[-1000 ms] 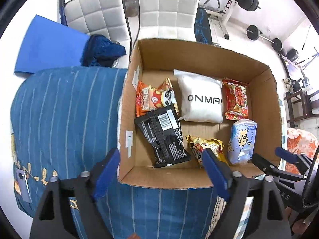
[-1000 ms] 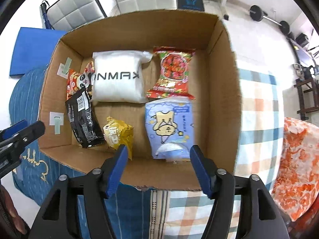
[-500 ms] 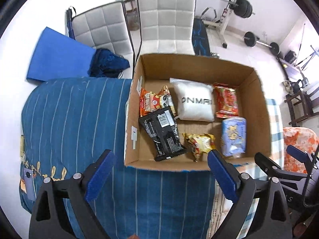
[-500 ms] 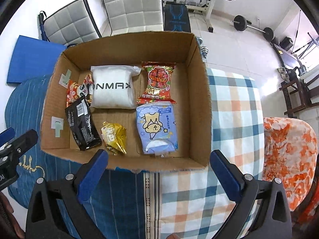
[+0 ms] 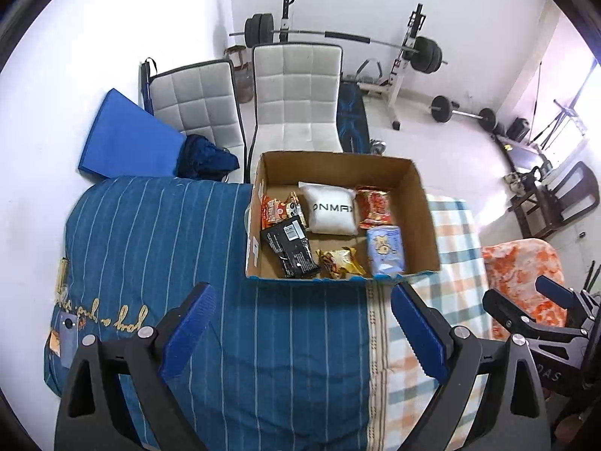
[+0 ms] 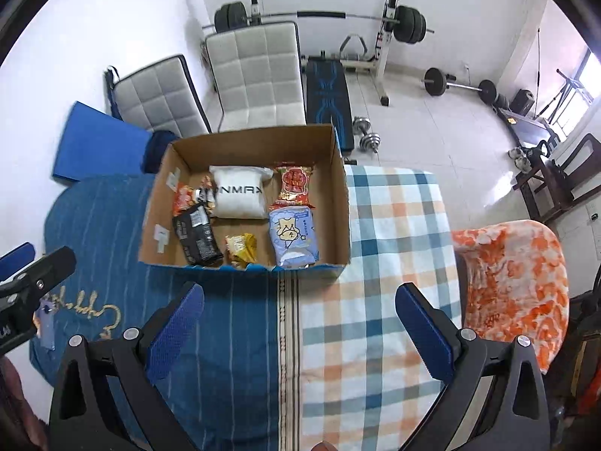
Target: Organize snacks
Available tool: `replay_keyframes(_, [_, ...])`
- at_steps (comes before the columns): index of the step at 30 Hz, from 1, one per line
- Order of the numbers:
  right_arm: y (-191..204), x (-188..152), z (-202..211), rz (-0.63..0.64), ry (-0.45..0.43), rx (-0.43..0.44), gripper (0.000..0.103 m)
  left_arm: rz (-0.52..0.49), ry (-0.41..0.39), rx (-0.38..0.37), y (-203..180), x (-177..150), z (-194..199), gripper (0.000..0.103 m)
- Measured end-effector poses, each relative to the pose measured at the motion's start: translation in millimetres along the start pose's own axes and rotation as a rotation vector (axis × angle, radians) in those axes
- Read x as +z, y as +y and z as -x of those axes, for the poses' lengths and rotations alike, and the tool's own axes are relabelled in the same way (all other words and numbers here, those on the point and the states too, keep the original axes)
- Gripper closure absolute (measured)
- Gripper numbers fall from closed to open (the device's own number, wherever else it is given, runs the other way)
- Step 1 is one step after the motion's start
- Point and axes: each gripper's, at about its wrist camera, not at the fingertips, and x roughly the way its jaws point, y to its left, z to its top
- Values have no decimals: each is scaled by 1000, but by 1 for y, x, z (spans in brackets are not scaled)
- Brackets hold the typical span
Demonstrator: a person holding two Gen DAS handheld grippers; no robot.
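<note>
An open cardboard box (image 5: pixel 426 210) (image 6: pixel 340 191) rests on the bed and holds several snacks: a white pouch (image 5: pixel 332 208) (image 6: pixel 238 195), a red pack (image 5: pixel 373 206) (image 6: pixel 295 186), a light blue pack (image 5: pixel 386 250) (image 6: pixel 293 236), a black pack (image 5: pixel 293 250) (image 6: pixel 197 235), a gold pack (image 5: pixel 340 261) (image 6: pixel 240 248) and an orange pack (image 5: pixel 276 208) (image 6: pixel 184 199). My left gripper (image 5: pixel 302 332) and right gripper (image 6: pixel 298 330) are both open and empty, held high and well back from the box's near wall.
A blue striped cover (image 5: pixel 150 244) and a checked blanket (image 6: pixel 390 248) lie under the box. An orange patterned cloth (image 6: pixel 514 267) is at the right. Two white padded chairs (image 5: pixel 296 101), a blue mat (image 5: pixel 126 139) and a weight bench (image 6: pixel 326 86) stand beyond.
Both grippers have pulled back and up from the box, which now looks smaller and farther off. The right gripper's jaws have widened. The snacks have not moved.
</note>
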Motion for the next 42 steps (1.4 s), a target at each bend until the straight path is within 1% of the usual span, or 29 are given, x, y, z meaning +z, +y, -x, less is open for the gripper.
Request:
replay_keyframes(6, [-3,-24,69,-13,-64,31,0,-7,-24,-21,-4,-11,41,7])
replay_keyframes(9, [-3,-32,93,-21,-81,54,0,-16,-29,-21,-5,-18,57,7])
replay_keyframes(14, [0,-48,127,-5,-101,59,0,-20,-40,-23,-5,-28,75,7])
replay_keyframes(16, [1,-53,135,-5,-103,64,0,-21,-37,-16,-5,-30,79,7])
replay_keyframes(19, [2,-58,143,-6,-98,73,0,-21,-52,-5,-5,-32,84,7])
replay_keyframes(23, [2,-58,154,-8,-115,72,0,-24,-80,17,-5,-29,92,7])
replay_keyframes(28, [1,-50,162,-15,-160,37,0,-24,-114,36,-6,-24,95,7])
replay_keyframes(34, [1,-37,165,-15,-186,21,0,-27,-129,49,-8,-21,97,7])
replay_keyframes(42, [0,-28,167,-13,-206,14,0,-29,-138,54,-12,-18,96,7])
